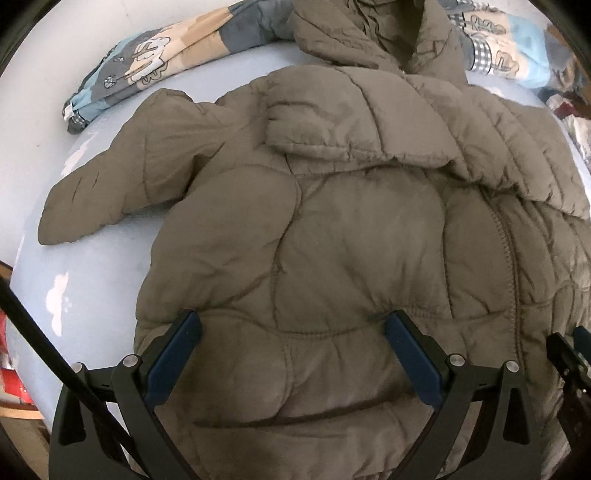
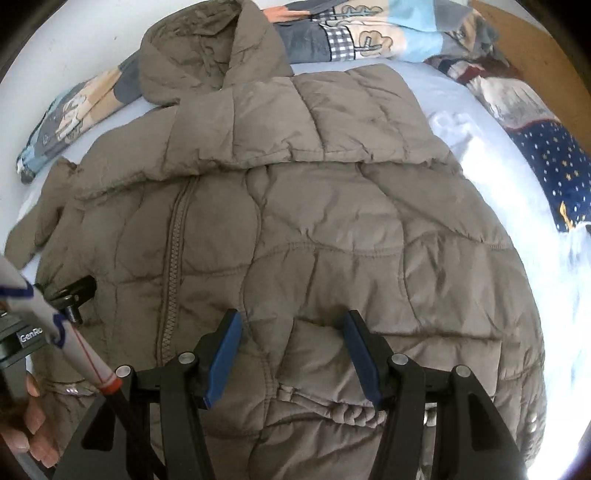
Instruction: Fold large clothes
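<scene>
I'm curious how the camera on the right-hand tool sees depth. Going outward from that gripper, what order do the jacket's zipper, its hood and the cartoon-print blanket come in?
From the right gripper, in the right wrist view:
1. Zipper, just to its left on the jacket front.
2. Hood, at the jacket's far end, upper left.
3. Cartoon-print blanket, beyond the hood along the bed's far edge.

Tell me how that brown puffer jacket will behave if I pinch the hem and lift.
The jacket is quilted and puffy, so it will probably feel light for its bulk and sag limply rather than hold shape. Its smooth shell looks slippery; a shallow pinch may slide off. The loose sleeve and hood would likely drag and flop behind.
</scene>
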Demonstrator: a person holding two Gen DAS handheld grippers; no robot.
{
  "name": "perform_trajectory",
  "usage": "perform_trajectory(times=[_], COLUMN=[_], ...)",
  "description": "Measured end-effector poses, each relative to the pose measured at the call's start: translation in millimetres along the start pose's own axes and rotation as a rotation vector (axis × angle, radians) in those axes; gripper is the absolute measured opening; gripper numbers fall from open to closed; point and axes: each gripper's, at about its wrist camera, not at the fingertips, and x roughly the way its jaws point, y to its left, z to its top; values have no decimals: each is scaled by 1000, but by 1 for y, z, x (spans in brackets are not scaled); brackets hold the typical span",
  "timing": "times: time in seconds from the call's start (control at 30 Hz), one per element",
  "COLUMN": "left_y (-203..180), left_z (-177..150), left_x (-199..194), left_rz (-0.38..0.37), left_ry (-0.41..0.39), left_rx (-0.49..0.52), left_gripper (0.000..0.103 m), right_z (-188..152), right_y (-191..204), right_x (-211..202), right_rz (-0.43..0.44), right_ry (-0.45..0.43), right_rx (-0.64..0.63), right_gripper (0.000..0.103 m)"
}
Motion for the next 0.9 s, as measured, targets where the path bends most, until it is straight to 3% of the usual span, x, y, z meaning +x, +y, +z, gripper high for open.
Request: perform_trajectory(times=[0.23,0.6,0.9], left_y=[-11,-9,7], left_z=[-1,1,5], left_x=[0,-12,-23], left_rz=[55,40,38], left_ry=[-25,-80,-114], left_rx=[35,46,5], left_gripper=[100,100,100], right_z=[-3,14,15], right_y=[7,35,43], right_x=[-1,-51,-64], right_rz=[-38,-135,-179], right_ry=[-13,-267,-347], right_rx=[-57,-178,-210], right_gripper=[63,63,63])
